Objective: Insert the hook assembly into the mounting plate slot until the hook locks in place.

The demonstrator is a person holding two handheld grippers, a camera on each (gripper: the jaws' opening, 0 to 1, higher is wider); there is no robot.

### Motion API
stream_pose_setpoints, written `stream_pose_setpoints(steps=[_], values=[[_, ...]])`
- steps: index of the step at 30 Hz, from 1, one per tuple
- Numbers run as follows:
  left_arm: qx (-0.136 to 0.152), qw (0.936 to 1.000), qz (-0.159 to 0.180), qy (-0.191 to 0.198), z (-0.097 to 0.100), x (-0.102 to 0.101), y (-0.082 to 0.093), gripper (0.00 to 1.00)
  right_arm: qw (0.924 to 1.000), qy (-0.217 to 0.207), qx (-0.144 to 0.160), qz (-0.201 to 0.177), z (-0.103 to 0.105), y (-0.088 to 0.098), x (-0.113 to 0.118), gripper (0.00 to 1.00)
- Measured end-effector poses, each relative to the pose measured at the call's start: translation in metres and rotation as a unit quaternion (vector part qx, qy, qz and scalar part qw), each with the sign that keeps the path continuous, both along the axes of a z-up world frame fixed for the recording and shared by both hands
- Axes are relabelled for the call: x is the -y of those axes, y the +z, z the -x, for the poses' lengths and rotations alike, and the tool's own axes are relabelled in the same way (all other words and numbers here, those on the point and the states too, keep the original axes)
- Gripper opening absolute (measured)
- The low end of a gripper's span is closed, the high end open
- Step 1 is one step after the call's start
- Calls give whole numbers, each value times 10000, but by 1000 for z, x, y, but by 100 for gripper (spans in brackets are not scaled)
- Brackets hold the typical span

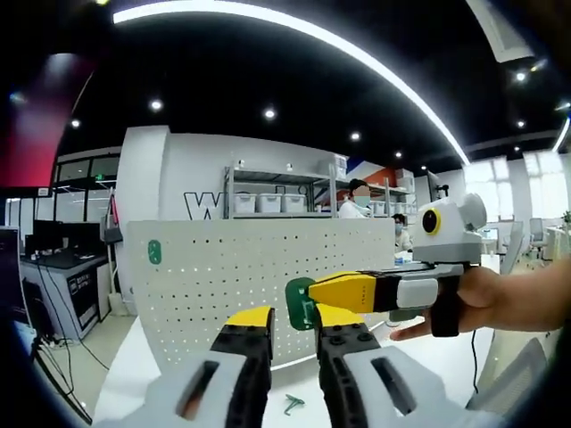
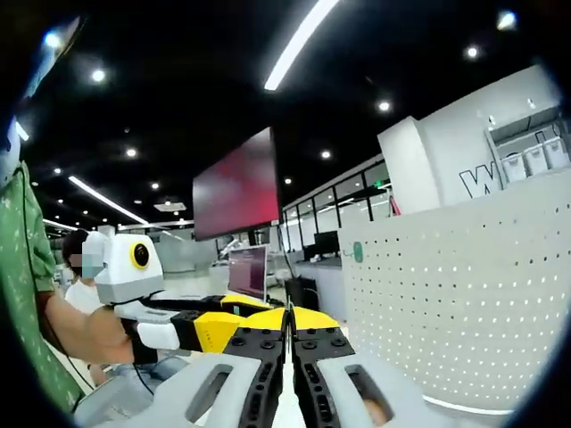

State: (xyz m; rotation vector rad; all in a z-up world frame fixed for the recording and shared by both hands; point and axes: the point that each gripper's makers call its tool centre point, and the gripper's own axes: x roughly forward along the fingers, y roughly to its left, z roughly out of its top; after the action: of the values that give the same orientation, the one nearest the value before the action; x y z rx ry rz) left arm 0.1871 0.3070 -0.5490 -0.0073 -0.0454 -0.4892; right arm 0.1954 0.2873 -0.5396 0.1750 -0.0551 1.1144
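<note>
1. Green plastic hook assembly (image 1: 300, 303) sits pinched at the tip of the right gripper (image 1: 314, 301), just in front of the white perforated mounting plate (image 1: 205, 276), seemingly not yet seated.
2. Right gripper's jaws look closed together in its own view; the left gripper (image 1: 293, 343) has its jaws slightly parted, holding nothing.
3. A second small green hook (image 1: 293, 404) lies on the white table (image 1: 303, 388) below, and another green piece (image 1: 154, 251) already sits on the plate.
4. Advice (my judgement): keep the hook square to the holes, press straight in, and steady the plate with the left gripper.
</note>
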Motion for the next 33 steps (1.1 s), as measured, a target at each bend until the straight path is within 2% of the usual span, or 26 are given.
stream_pose_setpoints(steps=[11,33], values=[[179,9996,-195,67,3,3,5,7,9998,-28,-92,-147,4,2,-5,0],[294,9993,-230,85,3,3,8,4,9987,8,-306,-404,4,5,-5,0]])
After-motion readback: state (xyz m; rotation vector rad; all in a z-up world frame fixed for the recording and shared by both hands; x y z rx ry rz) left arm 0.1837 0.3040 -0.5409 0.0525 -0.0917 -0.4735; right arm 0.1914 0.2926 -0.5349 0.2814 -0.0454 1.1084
